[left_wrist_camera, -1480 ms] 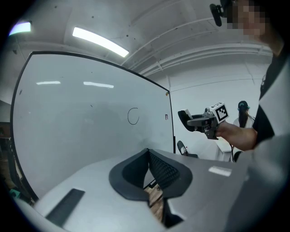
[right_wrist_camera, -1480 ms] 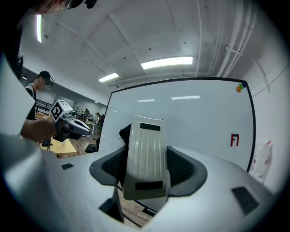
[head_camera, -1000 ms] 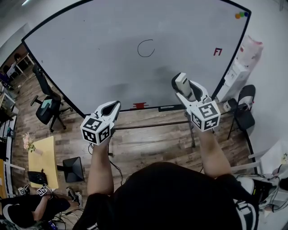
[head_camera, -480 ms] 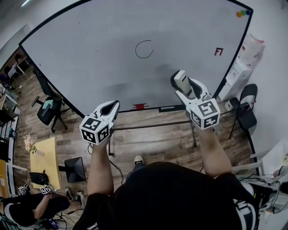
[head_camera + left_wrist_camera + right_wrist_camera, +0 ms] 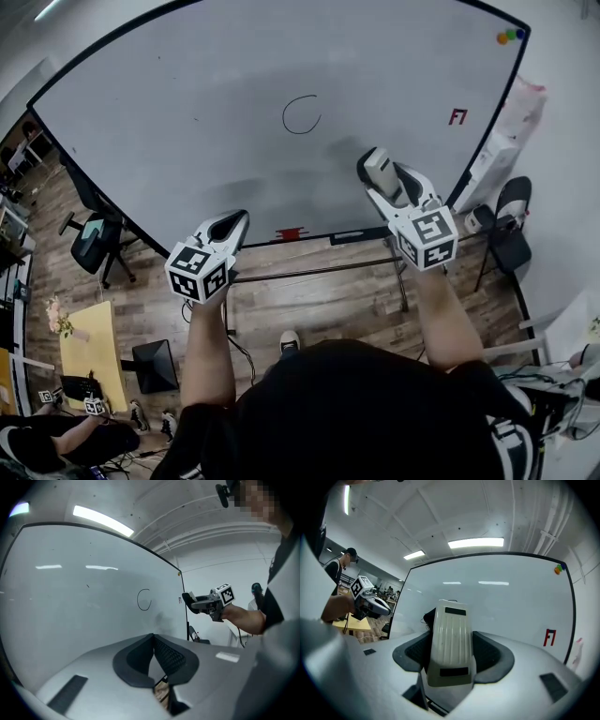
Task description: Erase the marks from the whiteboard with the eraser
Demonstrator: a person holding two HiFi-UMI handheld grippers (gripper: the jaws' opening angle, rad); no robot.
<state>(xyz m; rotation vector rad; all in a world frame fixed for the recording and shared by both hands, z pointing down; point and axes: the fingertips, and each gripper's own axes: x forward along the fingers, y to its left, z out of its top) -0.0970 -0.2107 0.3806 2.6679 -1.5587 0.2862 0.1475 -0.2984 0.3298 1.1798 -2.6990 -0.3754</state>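
The whiteboard (image 5: 187,103) carries a black circle mark (image 5: 301,113) near its middle and a small red mark (image 5: 457,117) at the right. My right gripper (image 5: 378,174) is shut on a white eraser (image 5: 382,167), held just in front of the board's lower right part, below and right of the circle. In the right gripper view the eraser (image 5: 449,639) stands between the jaws and the red mark (image 5: 550,637) shows to its right. My left gripper (image 5: 231,228) hangs shut and empty near the board's bottom edge. From the left gripper (image 5: 153,637) the circle (image 5: 144,599) lies ahead.
Coloured magnets (image 5: 507,36) sit in the board's top right corner. A red item (image 5: 292,222) and a black item (image 5: 352,226) lie on the board's tray. Office chairs (image 5: 94,232) (image 5: 506,225) flank the board. A white package (image 5: 502,141) leans at the right.
Both grippers stay almost where they were, and the eraser stays in the right one. The head view has shifted a little, so the board sits slightly lower in the frame.
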